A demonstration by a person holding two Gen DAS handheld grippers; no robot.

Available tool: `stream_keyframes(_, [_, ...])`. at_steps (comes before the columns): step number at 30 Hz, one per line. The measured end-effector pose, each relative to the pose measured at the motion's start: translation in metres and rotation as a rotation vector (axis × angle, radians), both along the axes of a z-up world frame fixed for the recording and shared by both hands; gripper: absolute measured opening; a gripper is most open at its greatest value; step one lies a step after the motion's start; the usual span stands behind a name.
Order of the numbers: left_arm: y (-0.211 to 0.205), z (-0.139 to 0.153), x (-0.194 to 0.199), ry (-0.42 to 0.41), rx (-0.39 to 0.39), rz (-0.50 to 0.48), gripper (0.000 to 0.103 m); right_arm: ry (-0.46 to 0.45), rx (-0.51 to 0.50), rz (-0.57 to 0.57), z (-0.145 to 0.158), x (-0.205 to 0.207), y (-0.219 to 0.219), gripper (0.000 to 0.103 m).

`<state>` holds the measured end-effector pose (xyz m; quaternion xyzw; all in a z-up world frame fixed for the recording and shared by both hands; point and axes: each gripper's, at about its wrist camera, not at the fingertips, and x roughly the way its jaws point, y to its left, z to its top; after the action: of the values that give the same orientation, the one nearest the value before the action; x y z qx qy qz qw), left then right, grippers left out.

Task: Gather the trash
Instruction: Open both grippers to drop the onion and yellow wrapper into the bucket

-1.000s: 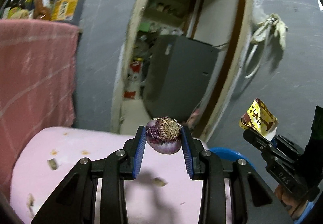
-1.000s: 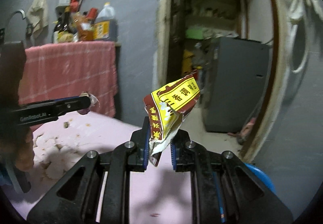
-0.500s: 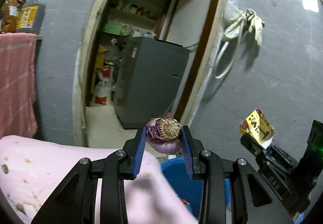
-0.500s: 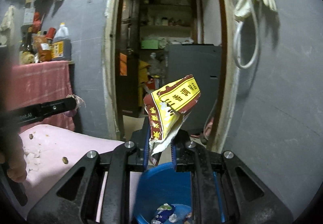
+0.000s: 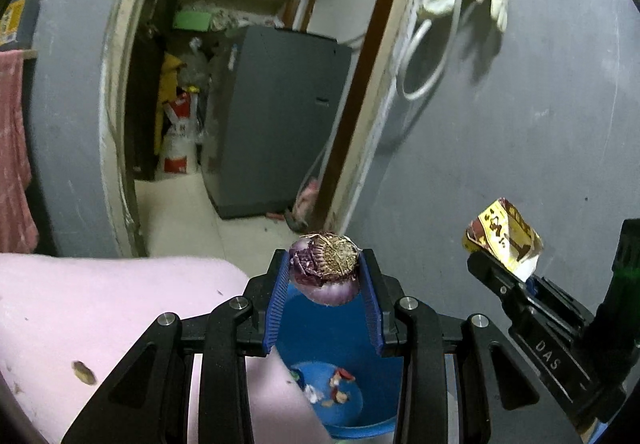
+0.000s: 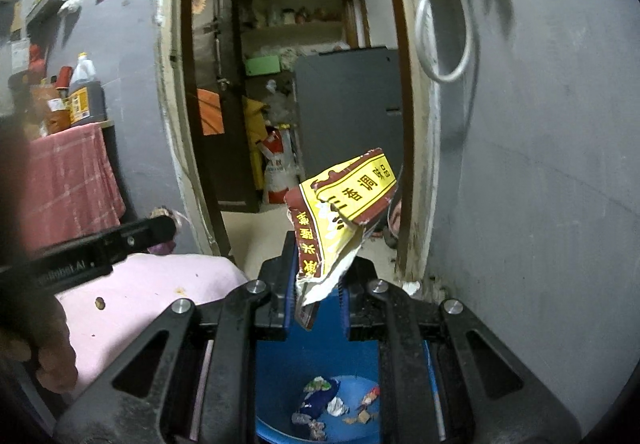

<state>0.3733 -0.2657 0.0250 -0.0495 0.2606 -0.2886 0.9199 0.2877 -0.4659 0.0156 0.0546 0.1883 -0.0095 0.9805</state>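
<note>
My left gripper (image 5: 325, 270) is shut on a purple onion piece (image 5: 325, 268) and holds it above the blue trash bin (image 5: 340, 376). My right gripper (image 6: 317, 276) is shut on a torn yellow and red seasoning packet (image 6: 340, 212), also above the blue bin (image 6: 320, 376). The bin holds several scraps of trash at its bottom. The right gripper with the packet (image 5: 502, 240) shows at the right of the left wrist view. The left gripper (image 6: 160, 230) shows at the left of the right wrist view.
A pink-covered table (image 5: 100, 308) with a few crumbs lies to the left of the bin. A grey wall (image 5: 520, 124) stands behind, with gloves and a hose (image 5: 460, 4) hanging. An open doorway (image 6: 300, 84) shows a grey appliance (image 5: 276, 116).
Both grippers have swung right, away from the pink table, to above the blue bin. The bin's inside has come into view. Each still holds its item.
</note>
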Motion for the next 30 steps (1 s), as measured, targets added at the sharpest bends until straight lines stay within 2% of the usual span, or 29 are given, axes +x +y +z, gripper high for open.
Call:
stream_keyframes(13, [-0.032,-0.04,0.015,0.166,0.095,-0.05,0.031,0.122,0.087,-0.006,-0.027,0.021,-0.021,0.019])
stream_keyframes(19, [-0.034,-0.053,0.025,0.249,0.108,-0.052,0.032,0.151,0.108,-0.006,-0.034,0.026,-0.023,0.026])
stream_keyframes(24, [-0.036,-0.057,0.028,0.278,0.125,-0.056,0.034,0.155,0.118,-0.01,-0.036,0.026,-0.024,0.032])
stream_keyframes(30, [-0.035,-0.055,0.029,0.274,0.121,-0.048,0.044,0.15,0.117,-0.011,-0.035,0.026,-0.023,0.039])
